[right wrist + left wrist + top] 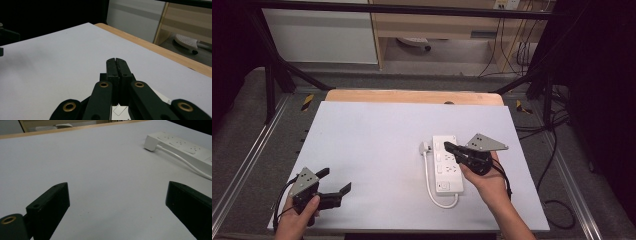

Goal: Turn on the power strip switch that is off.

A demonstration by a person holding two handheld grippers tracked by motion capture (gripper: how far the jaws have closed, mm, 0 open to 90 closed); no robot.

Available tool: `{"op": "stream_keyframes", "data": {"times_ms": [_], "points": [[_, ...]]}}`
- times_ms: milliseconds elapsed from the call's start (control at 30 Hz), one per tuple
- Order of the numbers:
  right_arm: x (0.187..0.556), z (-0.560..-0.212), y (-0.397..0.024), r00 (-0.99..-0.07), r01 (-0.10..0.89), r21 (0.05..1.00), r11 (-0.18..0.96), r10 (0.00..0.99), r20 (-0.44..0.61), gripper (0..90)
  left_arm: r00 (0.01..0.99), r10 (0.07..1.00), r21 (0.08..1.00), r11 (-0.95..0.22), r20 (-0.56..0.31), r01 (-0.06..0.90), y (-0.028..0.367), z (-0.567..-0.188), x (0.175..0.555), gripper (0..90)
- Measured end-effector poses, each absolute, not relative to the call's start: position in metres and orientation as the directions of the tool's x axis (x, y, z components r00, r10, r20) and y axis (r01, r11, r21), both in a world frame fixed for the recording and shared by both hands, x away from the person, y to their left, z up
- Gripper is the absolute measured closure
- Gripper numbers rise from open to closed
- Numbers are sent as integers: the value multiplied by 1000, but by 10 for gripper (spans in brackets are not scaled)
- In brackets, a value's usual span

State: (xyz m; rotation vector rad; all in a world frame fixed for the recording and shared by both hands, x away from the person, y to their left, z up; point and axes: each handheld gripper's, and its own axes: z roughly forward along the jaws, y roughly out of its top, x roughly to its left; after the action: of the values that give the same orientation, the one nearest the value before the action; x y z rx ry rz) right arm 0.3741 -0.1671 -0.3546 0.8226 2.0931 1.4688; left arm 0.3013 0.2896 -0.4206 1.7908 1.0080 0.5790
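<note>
Power strip (448, 164): rigid, light, slick white plastic; best gripped across its narrow sides. Right tool (451, 148), jaws pressed together, hovers over it; left tool (336, 186) gapes well apart.

high view looks down; gripper views skim low, sharing the table (372, 150).

A table (377, 150) with a pale grey-white top carries the scene; a strip of light wood edges its far side at twelve o'clock; a white power strip (448, 165) lies flat on the top toward three o'clock, its length running from near to far; its white cable (430, 180) loops along its nine o'clock side, ending in a white plug (425, 147) resting on the surface just beside the strip's far end.
</note>
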Motion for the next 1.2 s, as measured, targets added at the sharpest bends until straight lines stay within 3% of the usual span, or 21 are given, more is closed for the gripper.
{"op": "stream_keyframes", "data": {"times_ms": [1200], "points": [[384, -404, -162, -709, 352, 895, 274, 703, 64, 900, 552, 833, 904, -201, -45, 378, 287, -421, 302, 55]]}}
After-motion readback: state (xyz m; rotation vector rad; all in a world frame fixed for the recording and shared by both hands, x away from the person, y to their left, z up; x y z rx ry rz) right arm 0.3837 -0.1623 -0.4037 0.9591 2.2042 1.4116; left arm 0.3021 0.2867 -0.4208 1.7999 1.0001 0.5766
